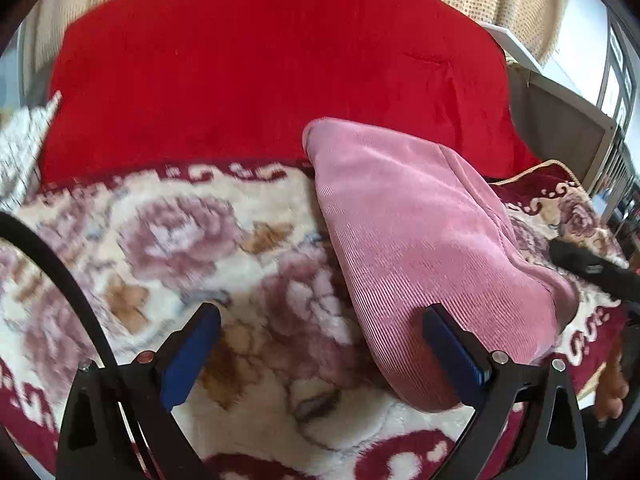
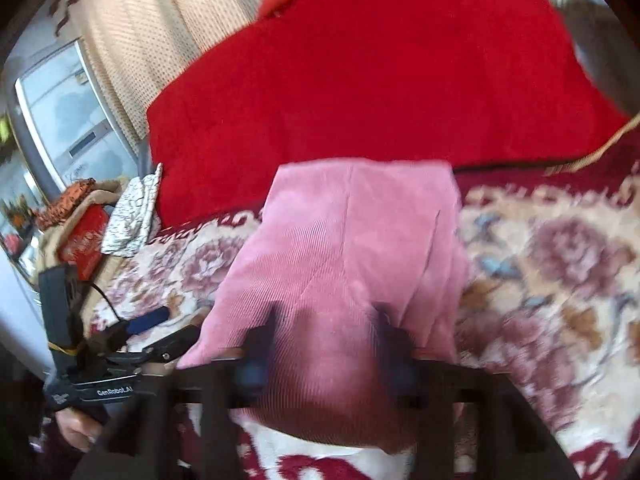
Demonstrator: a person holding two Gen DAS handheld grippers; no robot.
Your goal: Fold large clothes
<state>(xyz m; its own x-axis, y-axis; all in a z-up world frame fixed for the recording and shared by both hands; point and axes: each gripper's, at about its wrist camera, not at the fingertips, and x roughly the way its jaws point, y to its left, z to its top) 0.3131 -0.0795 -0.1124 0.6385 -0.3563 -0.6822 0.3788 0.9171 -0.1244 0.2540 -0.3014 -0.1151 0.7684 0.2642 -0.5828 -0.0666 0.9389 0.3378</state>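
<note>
Left gripper (image 1: 320, 356): we hold it over the floral blanket (image 1: 160, 240) with its blue pads (image 1: 188, 360) spread wide and nothing between them. The right-hand pad sits against the near edge of the pink corduroy garment (image 1: 420, 240), but we see no pinch.

Right gripper (image 2: 326, 344): its own view is motion-blurred. Its fingers straddle the near end of the garment, cloth lying between them. They look parted, not pressing, so we read it as released.

Garment position: it lies on the floral blanket, folded into a long narrow bundle. Its far end touches or slightly overlaps the red quilt (image 1: 260, 60); its near end is just under the two grippers.

Orientation: the long axis runs from us toward the red quilt. In the left wrist view it slants up and to the left; in the right wrist view it runs nearly straight ahead. The corduroy ribs run roughly along the same axis.

Judgement on the step: the lengthwise fold looks done, and the next fold should bring one end over the other.

- Take both corners of the near end, one per gripper, and pinch all layers, since the bundle is thick.
- Lift only enough to clear the pile of the blanket, and carry the end along the long axis so the edges stay matched.
- Risk: corduroy layers slipping apart, or a pad snagging the blanket.
</note>
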